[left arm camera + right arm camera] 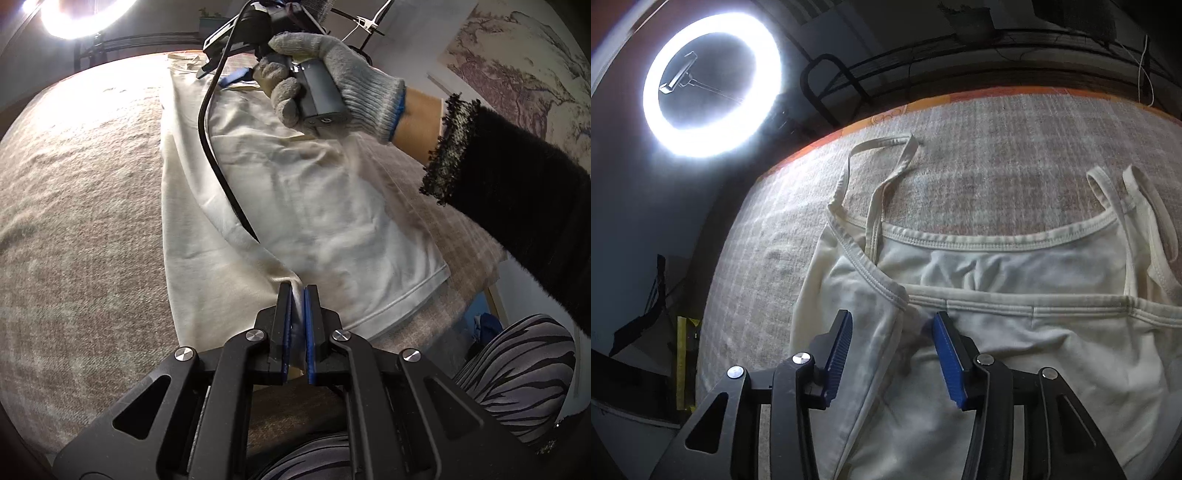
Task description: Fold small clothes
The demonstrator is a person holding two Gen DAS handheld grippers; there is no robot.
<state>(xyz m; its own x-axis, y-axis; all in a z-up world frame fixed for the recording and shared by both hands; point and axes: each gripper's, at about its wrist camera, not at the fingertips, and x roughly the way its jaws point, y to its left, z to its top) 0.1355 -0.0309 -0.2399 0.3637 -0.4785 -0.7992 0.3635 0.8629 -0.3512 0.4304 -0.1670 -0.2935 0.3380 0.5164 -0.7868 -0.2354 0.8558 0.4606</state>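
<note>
Left gripper pinches a fold of the cream camisole; right gripper hangs with jaws apart over its top hem.

The camisole lies flat mid-bed on the coarse woven blanket, hem near the front edge. Thin, limp knit: likely light and drapey, so best held at stitched hems rather than the thin straps.

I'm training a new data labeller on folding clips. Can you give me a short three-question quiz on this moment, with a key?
1. True or false: the left gripper is pinching the cream camisole.
2. The right gripper is: A) open over the folded side near the neckline, B) shut on a strap, C) out of view.
3. What bright object stands beyond the far edge of the blanket?

Key: 1 true; 2 A; 3 a ring light.
</note>
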